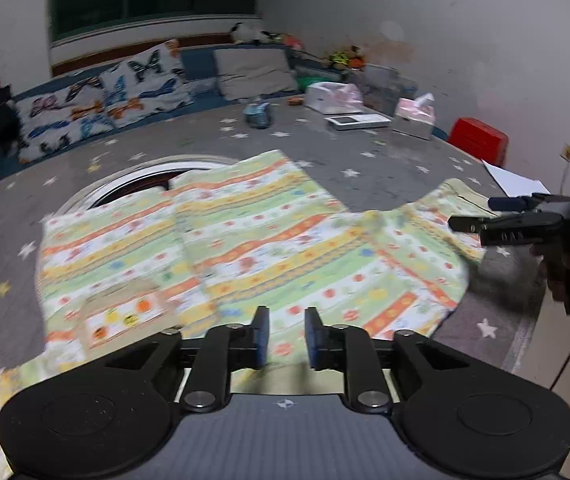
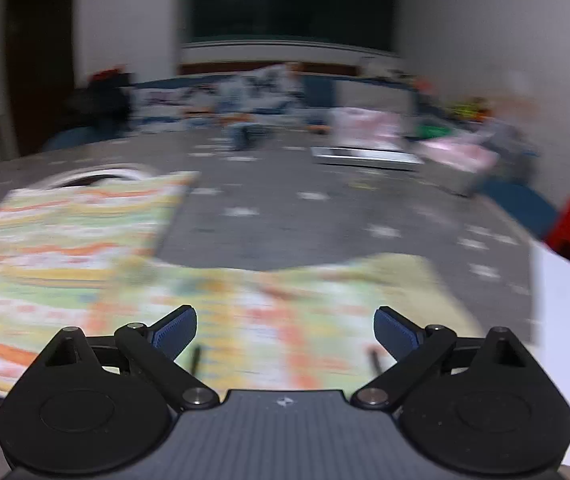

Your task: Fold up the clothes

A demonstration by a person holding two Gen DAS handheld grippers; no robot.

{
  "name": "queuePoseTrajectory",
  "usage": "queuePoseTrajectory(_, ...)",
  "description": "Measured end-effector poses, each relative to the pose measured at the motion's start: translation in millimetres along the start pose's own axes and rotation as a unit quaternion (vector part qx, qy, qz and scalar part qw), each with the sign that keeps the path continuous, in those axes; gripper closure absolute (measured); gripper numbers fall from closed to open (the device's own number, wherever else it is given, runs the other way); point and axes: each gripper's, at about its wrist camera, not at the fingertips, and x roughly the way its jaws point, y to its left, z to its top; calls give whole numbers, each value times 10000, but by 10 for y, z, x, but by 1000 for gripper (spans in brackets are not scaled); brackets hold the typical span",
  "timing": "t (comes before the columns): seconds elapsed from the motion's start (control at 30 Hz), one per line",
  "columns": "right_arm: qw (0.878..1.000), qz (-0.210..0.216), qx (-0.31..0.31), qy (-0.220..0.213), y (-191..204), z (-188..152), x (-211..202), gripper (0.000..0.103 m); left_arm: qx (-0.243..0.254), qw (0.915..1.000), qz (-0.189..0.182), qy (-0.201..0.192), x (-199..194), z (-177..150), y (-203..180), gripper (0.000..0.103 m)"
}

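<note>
A striped garment (image 1: 269,248) in green, orange, yellow and white lies spread on a grey star-patterned mat (image 1: 245,148). My left gripper (image 1: 287,322) hovers over its near edge, its blue-padded jaws a little apart with nothing between them. The right gripper (image 1: 475,214) shows at the right of the left wrist view, over the garment's right corner. In the blurred right wrist view the garment (image 2: 245,312) lies below my right gripper (image 2: 285,330), whose jaws stand wide open and empty.
A white hoop (image 1: 141,180) lies partly under the garment's far left. Butterfly pillows (image 1: 101,104), a tissue box (image 1: 415,114), a white device (image 1: 357,121) and a red stool (image 1: 479,140) ring the mat. White paper (image 1: 515,182) lies at the right.
</note>
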Motion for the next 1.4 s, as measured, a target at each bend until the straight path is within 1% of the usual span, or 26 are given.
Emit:
queuePoseTrajectory(0.1, 9987, -466, 219, 15, -297, -30, 11, 14, 130, 9998, -137, 35, 87, 44, -145, 79)
queuePoseTrajectory(0.2, 9964, -693, 489, 39, -538, -56, 40, 20, 236, 9995, -201, 115, 181, 75, -265, 79)
queuePoseTrajectory(0.33, 9945, -735, 739, 76, -707, -85, 95, 28, 300, 9990, -238, 241, 281, 93, -379, 74)
queuePoseTrajectory(0.37, 9944, -715, 775, 93, -727, -95, 107, 32, 303, 9989, -242, 264, 302, 97, -401, 73)
queuePoseTrajectory(0.4, 9944, -684, 799, 119, -740, -106, 125, 36, 299, 9989, -242, 280, 319, 101, -419, 70)
queuePoseTrajectory(0.43, 9944, -659, 810, 133, -730, -114, 142, 38, 292, 9988, -245, 291, 334, 105, -433, 66)
queuePoseTrajectory(0.53, 9943, -650, 842, 107, -716, -120, 164, 42, 287, 9988, -252, 308, 372, 124, -467, 65)
queuePoseTrajectory(0.57, 9942, -638, 859, 98, -716, -117, 164, 49, 292, 9988, -252, 311, 385, 132, -477, 64)
queuePoseTrajectory(0.63, 9941, -589, 904, 90, -712, -103, 158, 56, 267, 9989, -234, 314, 414, 146, -494, 63)
queuePoseTrajectory(0.7, 9941, -527, 946, 56, -710, -80, 136, 75, 240, 9989, -227, 346, 465, 155, -512, 63)
queuePoseTrajectory(0.73, 9941, -496, 966, 38, -709, -68, 125, 80, 230, 9988, -226, 364, 492, 159, -522, 63)
queuePoseTrajectory(0.77, 9940, -465, 987, 21, -708, -57, 114, 90, 234, 9987, -227, 385, 515, 158, -539, 63)
queuePoseTrajectory(0.8, 9940, -435, 1008, 4, -707, -45, 103, 92, 249, 9986, -230, 407, 536, 155, -561, 63)
queuePoseTrajectory(0.93, 9936, -312, 1081, -78, -700, 8, 53, 95, 321, 9980, -311, 453, 600, 143, -633, 63)
queuePoseTrajectory(1.07, 9929, -123, 1149, -297, -694, 150, -79, 95, 397, 9975, -366, 455, 656, 131, -697, 62)
queuePoseTrajectory(1.23, 9917, 186, 1117, -614, -609, 378, -320, 95, 614, 9970, -269, 390, 698, 100, -766, 60)
queuePoseTrajectory(1.3, 9912, 337, 1039, -750, -543, 485, -435, 95, 540, 9973, -320, 371, 657, 114, -735, 60)
queuePoseTrajectory(1.4, 9896, 651, 834, -970, -385, 676, -641, 95, 323, 9987, -343, 211, 505, 133, -608, 58)
